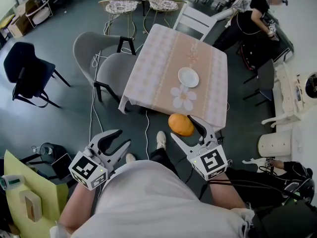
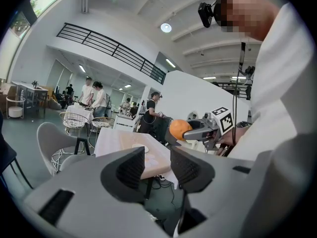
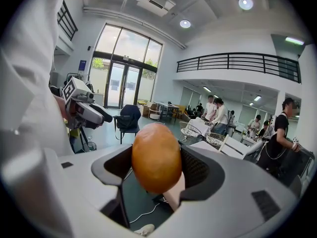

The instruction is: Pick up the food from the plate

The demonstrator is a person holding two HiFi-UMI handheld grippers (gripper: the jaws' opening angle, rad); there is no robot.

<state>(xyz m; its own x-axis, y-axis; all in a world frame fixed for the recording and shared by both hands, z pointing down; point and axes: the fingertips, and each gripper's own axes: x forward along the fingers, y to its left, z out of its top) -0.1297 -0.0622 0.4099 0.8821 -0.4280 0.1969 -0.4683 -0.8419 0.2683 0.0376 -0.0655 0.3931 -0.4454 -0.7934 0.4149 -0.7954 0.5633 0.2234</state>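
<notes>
An orange, egg-shaped piece of food (image 1: 181, 124) is held off the table, just past its near edge, with my right gripper (image 1: 190, 129) shut on it. In the right gripper view the food (image 3: 156, 157) fills the space between the jaws. The white plate (image 1: 188, 77) sits bare on the table, beyond the food. My left gripper (image 1: 119, 141) hangs open and holds nothing, low at the left near my body. From the left gripper view, its jaws (image 2: 157, 168) stand apart, and the food (image 2: 179, 129) shows in the other gripper.
The table has a pink patterned cloth (image 1: 163, 63) with a flower print near the plate. Two grey chairs (image 1: 106, 58) stand at its left, a white chair (image 1: 198, 19) behind it. Cables trail on the floor (image 1: 94, 113). A person (image 1: 250, 19) bends over at the back right.
</notes>
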